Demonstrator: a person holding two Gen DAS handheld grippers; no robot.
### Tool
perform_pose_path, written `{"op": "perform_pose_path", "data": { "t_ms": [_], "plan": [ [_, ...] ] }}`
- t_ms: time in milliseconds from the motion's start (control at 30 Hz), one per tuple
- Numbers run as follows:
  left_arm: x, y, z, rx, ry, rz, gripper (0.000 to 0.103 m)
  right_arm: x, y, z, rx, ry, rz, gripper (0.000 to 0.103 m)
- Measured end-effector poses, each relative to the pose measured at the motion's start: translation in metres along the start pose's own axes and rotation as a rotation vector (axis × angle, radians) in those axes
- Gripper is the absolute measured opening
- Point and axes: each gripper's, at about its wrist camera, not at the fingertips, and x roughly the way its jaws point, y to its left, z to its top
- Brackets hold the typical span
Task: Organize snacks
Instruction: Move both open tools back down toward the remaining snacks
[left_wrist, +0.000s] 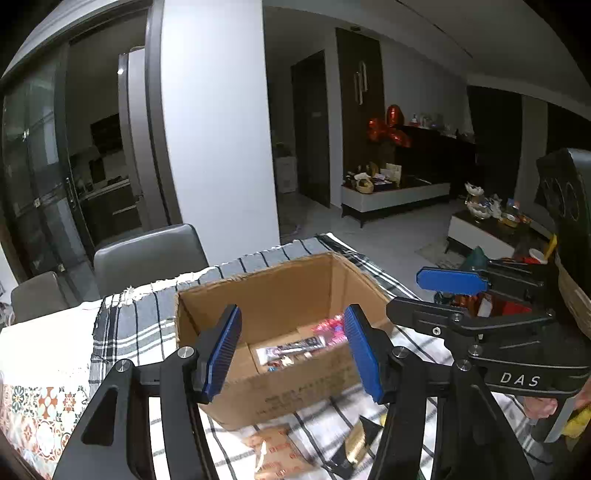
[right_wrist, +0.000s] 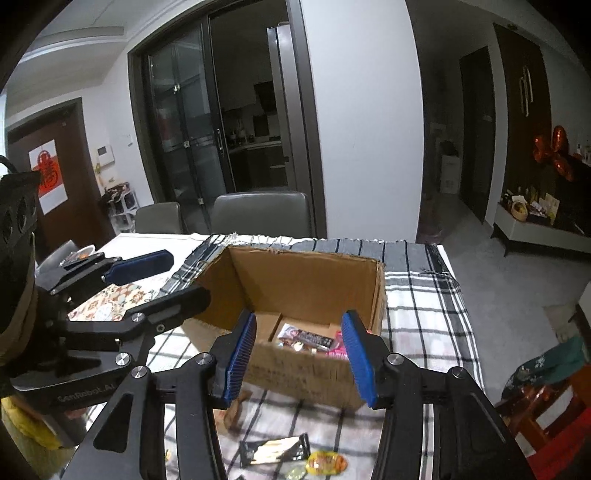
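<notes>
From the left wrist, the left gripper hangs spread wide and empty before the cardboard box on the checked cloth; snack packets lie inside. A tan packet lies in front (its print blurred).

From the right wrist, the right gripper also gapes empty. A black-and-gold packet and, probably, a yellow sweet lie loose.
</notes>
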Motion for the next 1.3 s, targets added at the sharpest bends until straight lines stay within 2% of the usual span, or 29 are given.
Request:
{"op": "perform_pose_path", "data": {
  "t_ms": [233, 667, 1000, 1300],
  "plan": [
    [-0.017, -0.02, -0.014, 0.026, 0.006, -0.019, 0.057, -0.021, 0.006, -0.023, -0.014, -0.002, -0.009, 0.049],
    [-0.02, -0.04, -0.047, 0.065, 0.073, -0.064, 0.057, -0.028, -0.002, -0.068, 0.068, 0.058, -0.003, 0.049],
    [-0.001, -0.049, -0.076, 0.09, 0.17, -0.108, 0.057, -0.019, -0.004, -0.098, 0.078, 0.12, -0.046, 0.049],
    [0.021, -0.056, -0.104, 0.085, 0.257, -0.16, 0.057, -0.003, -0.008, -0.126, 0.091, 0.202, -0.04, 0.049]
  ]
}}
